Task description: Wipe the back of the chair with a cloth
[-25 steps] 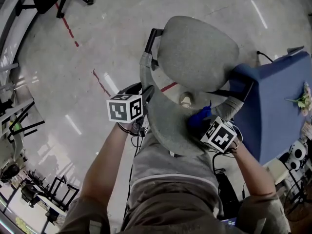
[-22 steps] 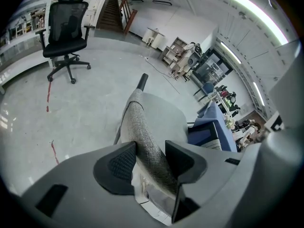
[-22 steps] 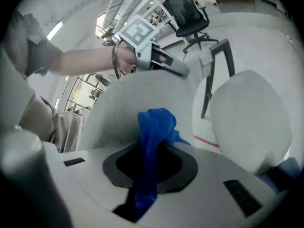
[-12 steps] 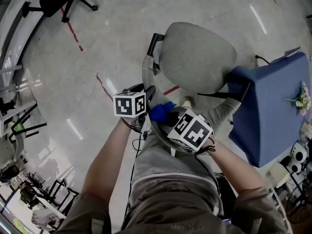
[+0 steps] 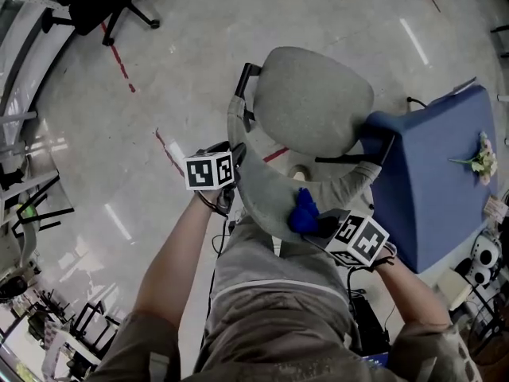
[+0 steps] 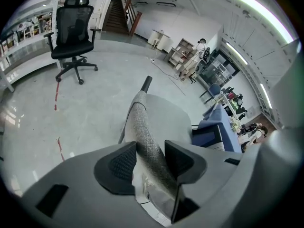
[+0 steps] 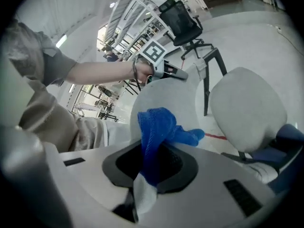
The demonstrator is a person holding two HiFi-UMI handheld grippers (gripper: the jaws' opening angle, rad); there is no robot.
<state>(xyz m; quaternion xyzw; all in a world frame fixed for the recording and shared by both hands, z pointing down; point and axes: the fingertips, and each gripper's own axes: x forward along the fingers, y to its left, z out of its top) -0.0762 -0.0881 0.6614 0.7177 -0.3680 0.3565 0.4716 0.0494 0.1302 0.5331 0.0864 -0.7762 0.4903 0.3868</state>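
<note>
Left gripper (image 6: 148, 158): jaws have just closed tighter and clamp the top edge of the chair back (image 6: 142, 122).
Right gripper (image 7: 156, 163): pinches the blue cloth (image 7: 159, 125).
Key relation: the chair back's rear face lies just ahead of the cloth, and its edge runs sideways toward the left gripper.

My left forearm (image 5: 171, 273) comes up from seven o'clock in the head view. My left gripper (image 5: 233, 178), at nine o'clock just off centre, points steeply down with its jaws clamped on the chair back (image 5: 266, 201). My right forearm (image 5: 413, 281) comes from five o'clock, and my right gripper (image 5: 320, 226), at four o'clock, pinches the cloth (image 5: 303, 211).
</note>
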